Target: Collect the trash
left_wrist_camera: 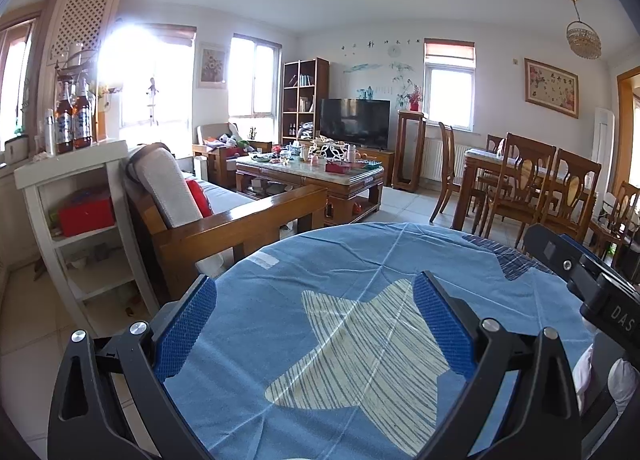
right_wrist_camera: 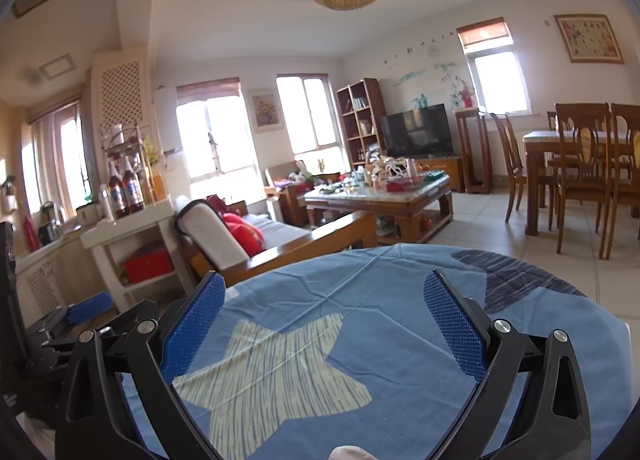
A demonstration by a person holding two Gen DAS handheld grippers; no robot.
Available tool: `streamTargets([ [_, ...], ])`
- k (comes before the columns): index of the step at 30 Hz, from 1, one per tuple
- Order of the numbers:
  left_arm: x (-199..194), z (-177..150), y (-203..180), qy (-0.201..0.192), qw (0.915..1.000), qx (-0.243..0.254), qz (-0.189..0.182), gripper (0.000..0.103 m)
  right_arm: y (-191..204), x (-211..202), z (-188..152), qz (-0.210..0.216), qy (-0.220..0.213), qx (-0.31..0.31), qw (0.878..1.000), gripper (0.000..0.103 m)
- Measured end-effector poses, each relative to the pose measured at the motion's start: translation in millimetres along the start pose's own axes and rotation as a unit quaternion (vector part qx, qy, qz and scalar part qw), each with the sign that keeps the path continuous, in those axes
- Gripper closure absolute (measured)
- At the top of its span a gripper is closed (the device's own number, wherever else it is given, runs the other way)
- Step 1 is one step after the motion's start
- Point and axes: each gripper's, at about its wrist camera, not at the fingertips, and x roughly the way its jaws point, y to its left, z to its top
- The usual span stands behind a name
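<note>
Between the spread blue-padded fingers of the left gripper (left_wrist_camera: 314, 300) lies a round table (left_wrist_camera: 352, 244) covered in a blue cloth (left_wrist_camera: 280, 300) with a pale striped star-like patch (left_wrist_camera: 360, 348) just under and ahead of the tips; nothing is pinched. Off to the right of those fingers, the black body of the right gripper (left_wrist_camera: 580, 272) juts over the table's edge. The right gripper (right_wrist_camera: 324, 300) in its own view is likewise wide open over the same cloth, empty, with the pale patch below and slightly left of its left finger (right_wrist_camera: 196, 324), and a darker striped patch (right_wrist_camera: 516, 280) beyond its right finger (right_wrist_camera: 452, 324). No piece of trash can be made out on the cloth near either pair of fingers. Beyond the fingertips stands a wooden sofa (left_wrist_camera: 224, 212) with a red cushion (left_wrist_camera: 200, 196), and farther ahead a cluttered coffee table (left_wrist_camera: 312, 176) and a television (left_wrist_camera: 354, 122). Left of the fingers is a white shelf unit (left_wrist_camera: 76, 196) carrying two bottles (left_wrist_camera: 74, 120) and a red box (left_wrist_camera: 86, 214); far right stands a dining table with chairs (left_wrist_camera: 532, 184).
</note>
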Motion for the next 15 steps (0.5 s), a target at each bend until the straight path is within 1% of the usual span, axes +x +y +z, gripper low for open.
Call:
streamTargets([
  [15,-4.2,1.3,3.0,-0.002,1.0000,-0.002,-0.003,0.005,-0.1,0.6,0.1,0.000,0.000,0.001,1.000,0.005],
])
